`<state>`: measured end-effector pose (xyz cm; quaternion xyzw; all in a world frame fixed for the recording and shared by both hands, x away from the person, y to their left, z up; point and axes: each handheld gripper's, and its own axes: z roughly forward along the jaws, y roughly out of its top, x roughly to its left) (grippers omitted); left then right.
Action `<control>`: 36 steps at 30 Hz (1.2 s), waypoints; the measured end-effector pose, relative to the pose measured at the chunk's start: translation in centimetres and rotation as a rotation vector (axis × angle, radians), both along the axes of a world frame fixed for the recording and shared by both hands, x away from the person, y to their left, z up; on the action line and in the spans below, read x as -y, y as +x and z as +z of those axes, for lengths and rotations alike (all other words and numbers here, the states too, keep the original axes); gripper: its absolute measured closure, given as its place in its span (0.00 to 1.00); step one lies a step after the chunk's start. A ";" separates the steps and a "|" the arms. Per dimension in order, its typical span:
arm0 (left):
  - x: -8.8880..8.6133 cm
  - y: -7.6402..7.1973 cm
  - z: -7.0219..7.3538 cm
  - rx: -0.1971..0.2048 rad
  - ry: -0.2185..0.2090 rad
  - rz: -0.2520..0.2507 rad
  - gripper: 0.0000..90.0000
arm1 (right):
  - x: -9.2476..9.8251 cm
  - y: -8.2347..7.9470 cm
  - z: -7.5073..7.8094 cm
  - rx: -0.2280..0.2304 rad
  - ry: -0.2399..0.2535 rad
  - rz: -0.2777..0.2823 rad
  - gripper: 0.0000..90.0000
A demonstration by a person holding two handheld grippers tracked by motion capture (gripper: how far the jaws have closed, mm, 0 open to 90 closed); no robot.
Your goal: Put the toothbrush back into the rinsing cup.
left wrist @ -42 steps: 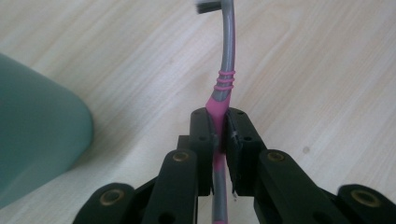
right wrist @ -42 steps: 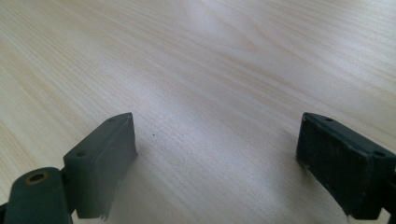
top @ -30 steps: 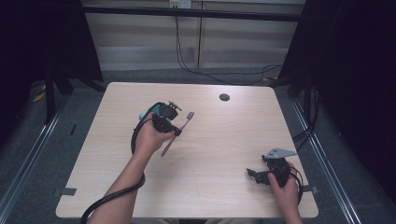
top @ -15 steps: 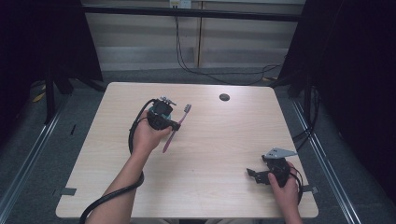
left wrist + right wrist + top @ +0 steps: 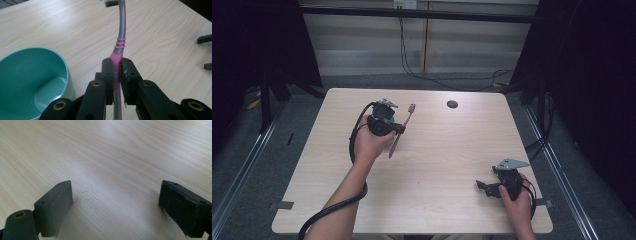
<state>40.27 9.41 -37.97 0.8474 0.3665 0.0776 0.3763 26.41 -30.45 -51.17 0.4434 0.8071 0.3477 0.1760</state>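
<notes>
Carried a little farther up the table since a second ago, the left gripper [image 5: 117, 75] has its pads clenched on the pink part of the toothbrush [image 5: 119, 47], whose bristle head points away from the hand above the table [image 5: 442, 150]. Just beside it sits a teal bowl [image 5: 30, 77]. Over by the near right corner, the right gripper [image 5: 486, 187] rests with its jaws spread wide and nothing between them.
</notes>
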 end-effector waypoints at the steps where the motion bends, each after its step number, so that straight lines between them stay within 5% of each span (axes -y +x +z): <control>1: 0.0 0.0 0.0 -0.001 -0.009 0.001 0.91 | 0.0 0.0 0.0 -0.002 0.000 -0.001 0.13; 36: -2.8 0.1 1.6 0.121 -0.110 0.117 0.91 | 0.0 0.0 0.0 -0.001 0.000 -0.001 0.13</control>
